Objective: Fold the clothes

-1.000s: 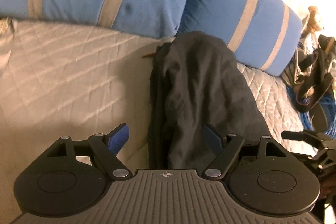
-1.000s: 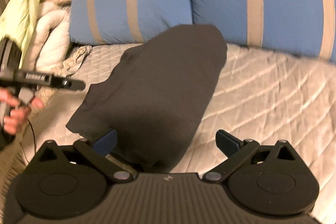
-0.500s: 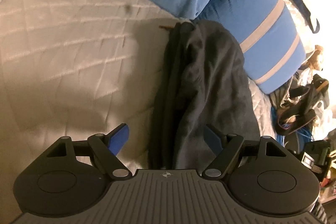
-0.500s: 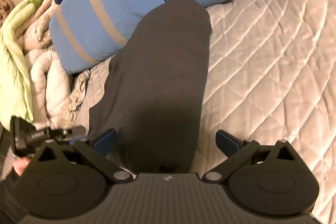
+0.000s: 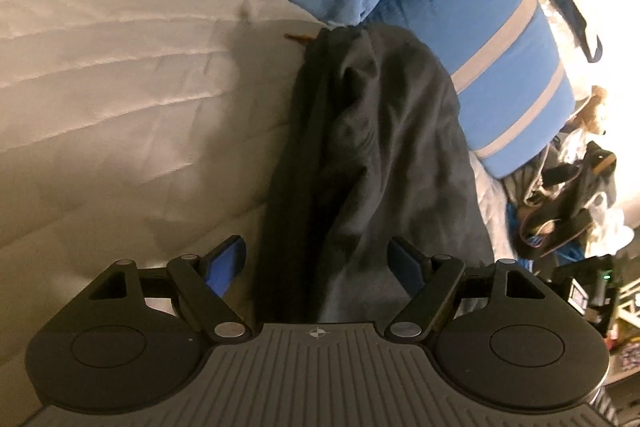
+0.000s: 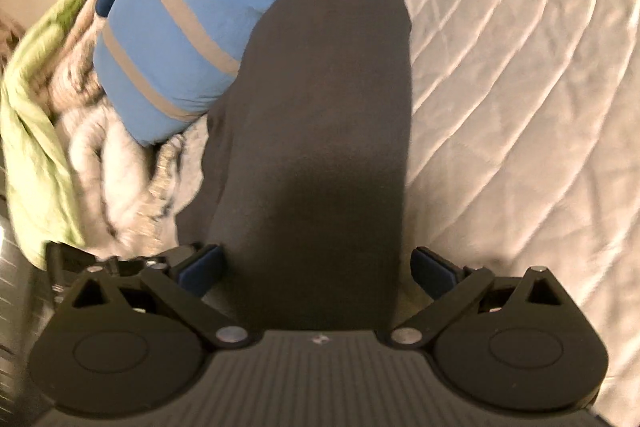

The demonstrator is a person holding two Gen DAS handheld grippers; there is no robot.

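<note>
The dark grey cloth garment (image 5: pixel 376 163) lies on the pale quilted bedspread (image 5: pixel 120 99), its long axis running from the bottom centre of each frame up to the blue pillows with tan stripes (image 5: pixel 492 67) at the top. The left gripper (image 5: pixel 320 263) has its fingers apart, the garment's near end between them; this view shows creases and a folded left edge. The right gripper (image 6: pixel 318 265) also has its fingers apart, and its view shows a smooth surface, plus a green blanket (image 6: pixel 32 131) at left.
</note>
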